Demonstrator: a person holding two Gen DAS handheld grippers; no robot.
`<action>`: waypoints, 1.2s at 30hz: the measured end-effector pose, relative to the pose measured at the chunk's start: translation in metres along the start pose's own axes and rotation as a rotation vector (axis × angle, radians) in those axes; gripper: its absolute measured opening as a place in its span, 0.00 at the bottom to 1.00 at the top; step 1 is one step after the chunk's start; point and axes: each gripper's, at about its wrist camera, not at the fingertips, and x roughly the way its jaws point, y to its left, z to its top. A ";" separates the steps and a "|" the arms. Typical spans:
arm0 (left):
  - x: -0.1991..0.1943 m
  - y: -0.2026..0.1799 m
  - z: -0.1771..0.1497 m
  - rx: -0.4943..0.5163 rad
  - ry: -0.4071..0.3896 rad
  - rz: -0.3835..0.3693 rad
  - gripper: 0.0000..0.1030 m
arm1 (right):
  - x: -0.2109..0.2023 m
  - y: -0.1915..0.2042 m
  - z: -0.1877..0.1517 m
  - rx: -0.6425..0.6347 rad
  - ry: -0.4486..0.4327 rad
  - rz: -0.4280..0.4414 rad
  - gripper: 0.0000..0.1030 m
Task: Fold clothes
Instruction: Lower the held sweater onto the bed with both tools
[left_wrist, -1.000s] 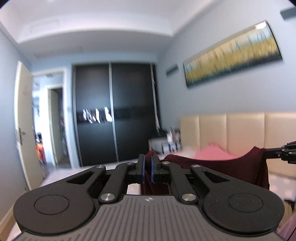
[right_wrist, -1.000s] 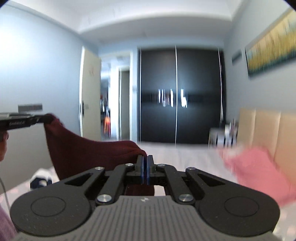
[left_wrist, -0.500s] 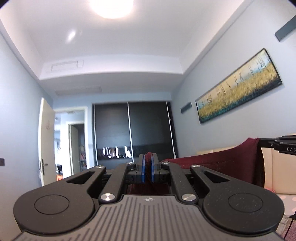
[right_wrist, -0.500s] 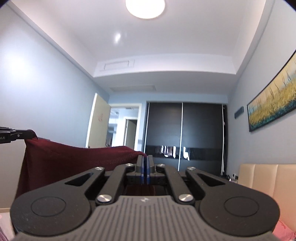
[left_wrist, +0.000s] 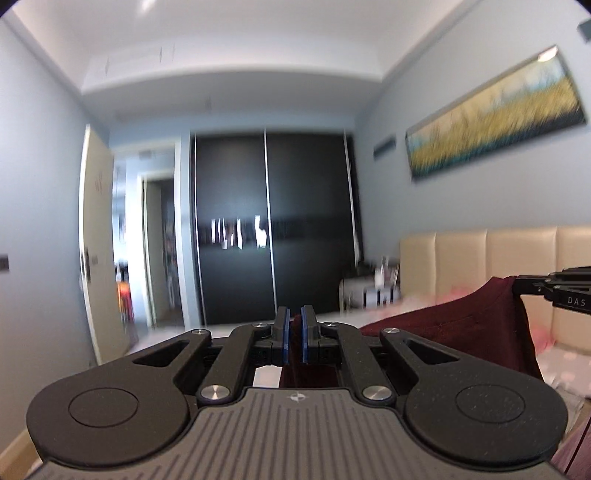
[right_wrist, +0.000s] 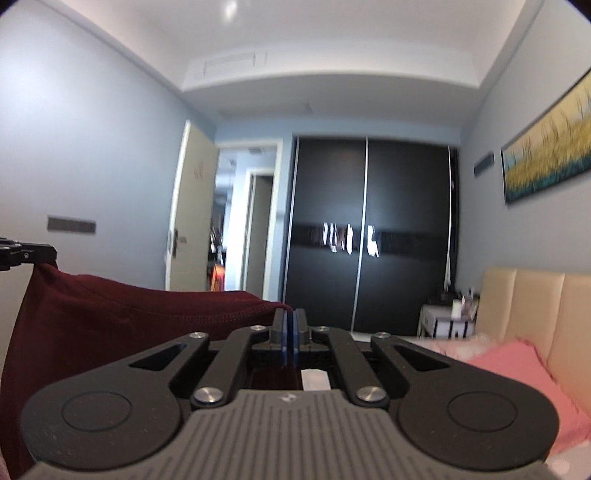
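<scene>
A dark red garment (left_wrist: 454, 332) hangs stretched in the air between my two grippers. My left gripper (left_wrist: 294, 334) is shut on one of its corners, red cloth showing between the blue pads. My right gripper (right_wrist: 289, 334) is shut on the other corner of the garment (right_wrist: 110, 325), which spreads out to the left in the right wrist view. The right gripper's tip (left_wrist: 554, 291) shows at the far right of the left wrist view, and the left gripper's tip (right_wrist: 26, 254) at the far left of the right wrist view. Below the grippers the cloth is hidden.
A bed with a beige padded headboard (left_wrist: 498, 258) lies to the right, a pink pillow (right_wrist: 517, 365) on it. A black wardrobe (left_wrist: 269, 236) fills the far wall beside an open door (left_wrist: 96, 240). A small bedside table (right_wrist: 448, 321) stands by the bed.
Both grippers rose with the garment half a second ago, tipping the views toward the ceiling, and have since dropped again. The bed and pillow are back in view. Both stay shut on the cloth.
</scene>
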 end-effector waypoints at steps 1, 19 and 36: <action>0.019 0.001 -0.009 -0.003 0.038 -0.004 0.04 | 0.017 -0.001 -0.010 0.006 0.037 -0.008 0.04; 0.338 0.044 -0.173 0.008 0.531 -0.066 0.00 | 0.361 -0.044 -0.195 -0.007 0.608 -0.101 0.04; 0.407 0.019 -0.312 -0.041 0.859 -0.316 0.24 | 0.419 -0.087 -0.304 0.029 0.891 -0.134 0.04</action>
